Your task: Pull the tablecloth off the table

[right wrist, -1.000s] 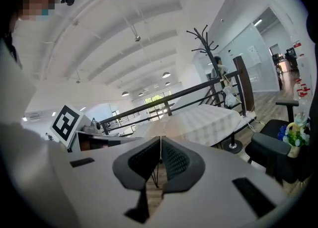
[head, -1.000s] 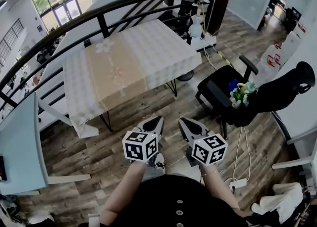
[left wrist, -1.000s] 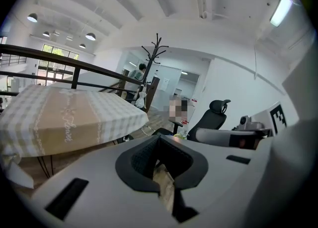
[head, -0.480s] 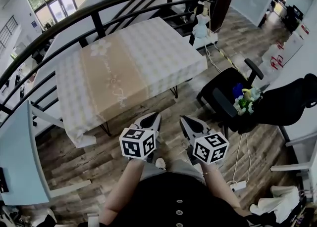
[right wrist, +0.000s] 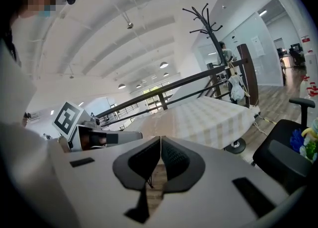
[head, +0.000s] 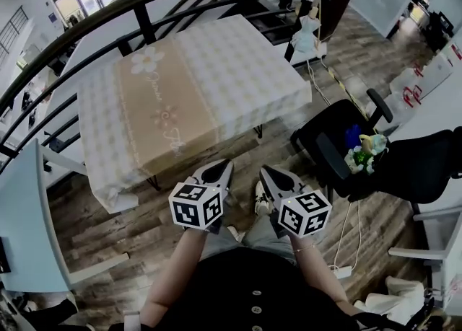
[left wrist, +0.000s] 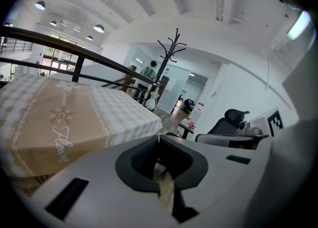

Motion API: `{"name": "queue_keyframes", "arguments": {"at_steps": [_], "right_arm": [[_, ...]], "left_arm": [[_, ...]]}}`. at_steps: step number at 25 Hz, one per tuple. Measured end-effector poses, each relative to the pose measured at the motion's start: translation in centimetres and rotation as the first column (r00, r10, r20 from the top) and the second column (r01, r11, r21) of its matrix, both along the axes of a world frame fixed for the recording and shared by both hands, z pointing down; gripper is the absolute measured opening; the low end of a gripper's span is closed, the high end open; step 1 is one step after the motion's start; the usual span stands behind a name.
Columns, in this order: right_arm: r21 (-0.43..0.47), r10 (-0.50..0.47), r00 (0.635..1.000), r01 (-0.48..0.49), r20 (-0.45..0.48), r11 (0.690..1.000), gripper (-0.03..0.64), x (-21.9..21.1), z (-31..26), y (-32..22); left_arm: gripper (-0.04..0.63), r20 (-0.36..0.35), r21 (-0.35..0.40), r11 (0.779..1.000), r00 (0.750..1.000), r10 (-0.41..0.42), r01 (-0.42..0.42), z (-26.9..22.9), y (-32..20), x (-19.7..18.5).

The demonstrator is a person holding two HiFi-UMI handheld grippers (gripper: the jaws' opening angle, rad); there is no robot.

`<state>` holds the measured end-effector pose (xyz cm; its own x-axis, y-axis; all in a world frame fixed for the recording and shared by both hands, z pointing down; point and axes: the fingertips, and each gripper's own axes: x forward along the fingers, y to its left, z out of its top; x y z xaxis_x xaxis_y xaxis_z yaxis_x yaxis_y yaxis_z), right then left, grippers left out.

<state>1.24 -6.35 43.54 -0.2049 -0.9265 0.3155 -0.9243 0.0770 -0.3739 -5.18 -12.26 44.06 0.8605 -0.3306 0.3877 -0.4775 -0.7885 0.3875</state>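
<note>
One checked, tan-banded tablecloth (head: pixel 189 81) — rectangular

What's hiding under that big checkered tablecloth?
Only thin dark table legs peek out below the tablecloth, standing on the wooden floor. The tabletop is completely covered, so it cannot be seen.

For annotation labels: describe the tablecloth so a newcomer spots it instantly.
Find the curved black railing; draped right beside it is the tablecloth. It has pale checks with a broad tan floral band down the middle, unlike the plain pale desk at left.
</note>
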Motion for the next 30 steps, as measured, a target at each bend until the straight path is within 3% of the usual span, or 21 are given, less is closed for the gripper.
{"name": "queue_keyframes", "arguments": {"at_steps": [8,16,23,30], "right_arm": [[-0.009,-0.070,0.998,0.070,0.006,0.997,0.028,3.8,0.7,-5.2],[-0.035,-0.152,0.988,0.153,0.030,0.988,0.028,9.6,1.4,-10.6],[-0.066,-0.253,0.965,0.257,0.068,0.964,0.028,12.3,2.3,-14.2],[-0.095,-0.357,0.930,0.365,0.092,0.926,0.028,13.5,3.7,-16.2]], "left_arm": [[0.020,0.039,-0.040,0.995,0.995,-0.088,0.089,1.7,-4.1,2.2],[0.020,0.065,-0.069,0.974,0.975,-0.211,0.215,2.7,-8.9,6.0],[0.020,0.105,-0.129,0.933,0.940,-0.323,0.335,4.2,-11.1,8.0],[0.020,0.123,-0.155,0.879,0.891,-0.437,0.452,5.5,-12.3,8.2]]}}
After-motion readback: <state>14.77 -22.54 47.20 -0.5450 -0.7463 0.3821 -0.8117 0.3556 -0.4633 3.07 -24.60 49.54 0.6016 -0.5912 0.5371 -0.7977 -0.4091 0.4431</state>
